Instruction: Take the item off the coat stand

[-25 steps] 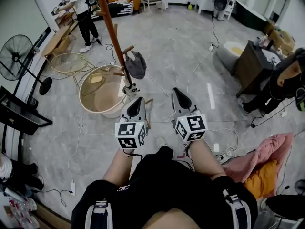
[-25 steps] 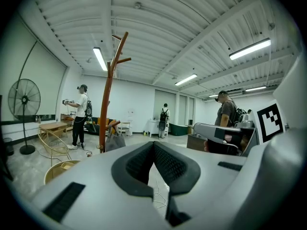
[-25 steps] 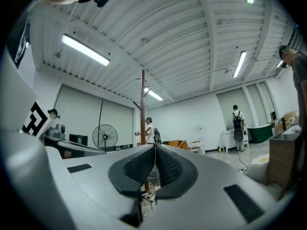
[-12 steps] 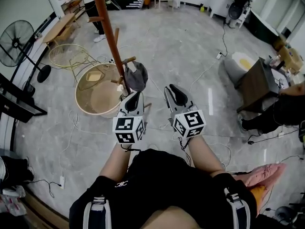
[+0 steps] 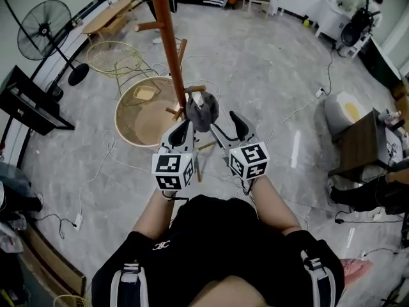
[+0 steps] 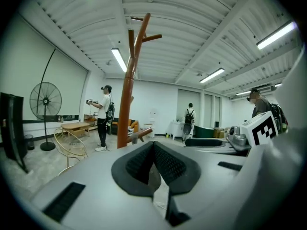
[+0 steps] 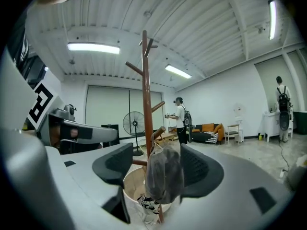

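Observation:
A tall brown coat stand [image 5: 167, 40] rises at the upper middle of the head view. A grey pouch-like item [image 5: 202, 110] hangs from one of its low pegs. My right gripper [image 5: 225, 124] is at the item's right, and its jaws are opening. In the right gripper view the grey item [image 7: 164, 174] hangs between the two pads of the right gripper [image 7: 156, 152]; the left pad stands clear of it. My left gripper [image 5: 181, 132] sits just left of and below the item. In the left gripper view the left gripper [image 6: 154, 148] is shut, empty, with the stand [image 6: 127, 92] behind.
A round beige tub [image 5: 144, 110] stands at the foot of the stand, a wire chair [image 5: 118, 59] beyond it. A floor fan [image 5: 48, 21] and a dark panel [image 5: 32, 104] are at the left. Cables cross the floor. A dark side table [image 5: 367, 142] is at the right.
Both grippers have come up to the grey item on the stand. The right gripper's jaws, shut before, have spread and now have the item between them.

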`<state>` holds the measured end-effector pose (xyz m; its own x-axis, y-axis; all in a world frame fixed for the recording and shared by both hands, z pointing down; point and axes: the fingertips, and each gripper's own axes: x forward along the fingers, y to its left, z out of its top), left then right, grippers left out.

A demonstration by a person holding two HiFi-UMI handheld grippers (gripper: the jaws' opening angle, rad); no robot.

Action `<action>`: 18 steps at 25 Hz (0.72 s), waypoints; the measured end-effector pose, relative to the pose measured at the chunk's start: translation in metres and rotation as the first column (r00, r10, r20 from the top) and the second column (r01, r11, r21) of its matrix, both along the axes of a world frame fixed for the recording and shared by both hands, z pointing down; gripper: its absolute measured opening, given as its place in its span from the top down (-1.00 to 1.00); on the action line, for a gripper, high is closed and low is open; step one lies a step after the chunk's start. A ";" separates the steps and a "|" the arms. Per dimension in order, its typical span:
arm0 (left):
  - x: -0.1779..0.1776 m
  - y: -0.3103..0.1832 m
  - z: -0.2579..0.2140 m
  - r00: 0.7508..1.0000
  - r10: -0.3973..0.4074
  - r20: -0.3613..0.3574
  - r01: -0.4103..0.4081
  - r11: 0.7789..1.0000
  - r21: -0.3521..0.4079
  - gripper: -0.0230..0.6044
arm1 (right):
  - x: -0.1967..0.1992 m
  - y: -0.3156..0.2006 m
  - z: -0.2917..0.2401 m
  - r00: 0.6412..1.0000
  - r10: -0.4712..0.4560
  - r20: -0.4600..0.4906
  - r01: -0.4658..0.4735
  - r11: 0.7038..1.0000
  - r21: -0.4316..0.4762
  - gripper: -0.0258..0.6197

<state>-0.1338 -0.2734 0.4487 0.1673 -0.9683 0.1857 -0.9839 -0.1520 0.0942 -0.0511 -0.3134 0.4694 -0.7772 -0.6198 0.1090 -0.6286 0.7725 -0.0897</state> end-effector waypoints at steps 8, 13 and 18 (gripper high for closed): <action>-0.037 -0.001 0.016 0.972 -0.236 0.000 0.236 0.971 -0.035 0.87 | -0.038 -0.049 0.050 0.985 -0.108 -0.131 0.109 0.994 0.000 -0.93; -0.042 -0.001 0.024 0.944 -0.331 0.013 0.331 0.943 -0.039 0.87 | -0.045 -0.084 0.078 0.980 -0.127 -0.154 0.122 0.992 -0.041 -0.93; -0.046 -0.008 0.024 0.908 -0.418 0.017 0.418 0.906 -0.066 0.87 | -0.059 -0.111 0.102 0.959 -0.199 -0.200 0.186 0.979 -0.083 -0.93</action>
